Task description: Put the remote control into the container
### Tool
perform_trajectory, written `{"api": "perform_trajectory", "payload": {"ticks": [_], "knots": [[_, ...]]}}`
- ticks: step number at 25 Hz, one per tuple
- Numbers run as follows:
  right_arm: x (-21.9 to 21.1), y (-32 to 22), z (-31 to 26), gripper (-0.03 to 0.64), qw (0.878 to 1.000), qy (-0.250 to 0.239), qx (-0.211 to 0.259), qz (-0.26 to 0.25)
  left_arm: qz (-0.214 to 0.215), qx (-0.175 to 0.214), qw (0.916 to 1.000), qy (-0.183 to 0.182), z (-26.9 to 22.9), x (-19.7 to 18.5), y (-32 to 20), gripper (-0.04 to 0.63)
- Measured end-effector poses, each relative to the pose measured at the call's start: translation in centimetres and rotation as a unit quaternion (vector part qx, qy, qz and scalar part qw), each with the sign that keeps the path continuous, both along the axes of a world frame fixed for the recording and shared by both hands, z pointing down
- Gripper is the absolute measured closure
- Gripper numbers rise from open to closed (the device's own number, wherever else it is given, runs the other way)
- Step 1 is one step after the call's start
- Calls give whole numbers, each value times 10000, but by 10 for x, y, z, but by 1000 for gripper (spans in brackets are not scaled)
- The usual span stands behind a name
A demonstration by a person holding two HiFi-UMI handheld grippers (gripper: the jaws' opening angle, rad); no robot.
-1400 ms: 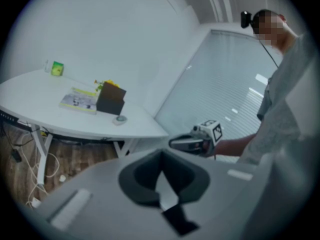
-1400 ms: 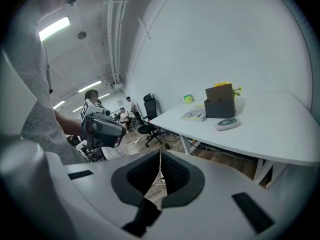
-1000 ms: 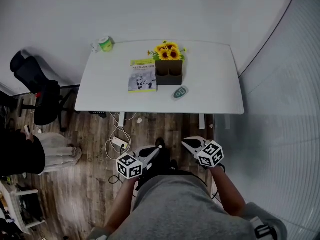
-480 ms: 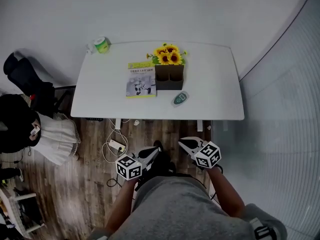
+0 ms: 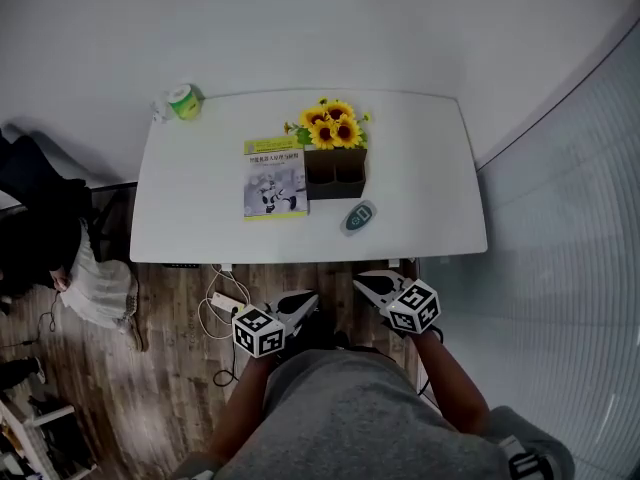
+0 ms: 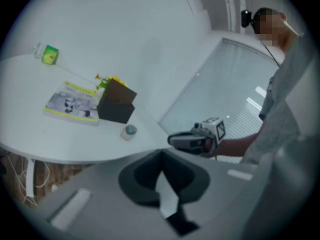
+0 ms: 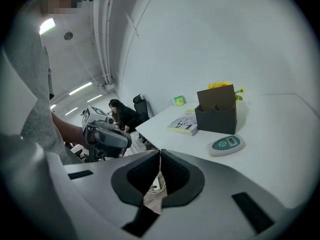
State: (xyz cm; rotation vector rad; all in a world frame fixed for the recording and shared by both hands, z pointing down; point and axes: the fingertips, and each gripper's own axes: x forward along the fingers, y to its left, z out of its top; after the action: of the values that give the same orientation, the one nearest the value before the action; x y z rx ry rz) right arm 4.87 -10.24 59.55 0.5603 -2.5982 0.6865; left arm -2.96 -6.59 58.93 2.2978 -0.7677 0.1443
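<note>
Both left claw (image 5: 304, 301) and right claw (image 5: 363, 283) pressed together, empty; container (image 5: 337, 174) interior indistinct.

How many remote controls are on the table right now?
1. The remote control lies flat on the white table, just in front of the dark container, toward its right end. Another could be hidden inside the container.

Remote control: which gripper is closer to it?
Right. The right gripper hovers off the table edge near the remote control; the left gripper is farther, lower left.
</note>
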Motion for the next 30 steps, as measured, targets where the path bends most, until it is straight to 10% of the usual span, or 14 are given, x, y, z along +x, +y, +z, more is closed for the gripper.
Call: {"api": "perform_trajectory", "payload": {"ticks": [30], "knots": [[16, -86, 2, 598, 9960, 481, 58, 747, 728, 37, 9972, 157, 8, -3, -90, 597]]}}
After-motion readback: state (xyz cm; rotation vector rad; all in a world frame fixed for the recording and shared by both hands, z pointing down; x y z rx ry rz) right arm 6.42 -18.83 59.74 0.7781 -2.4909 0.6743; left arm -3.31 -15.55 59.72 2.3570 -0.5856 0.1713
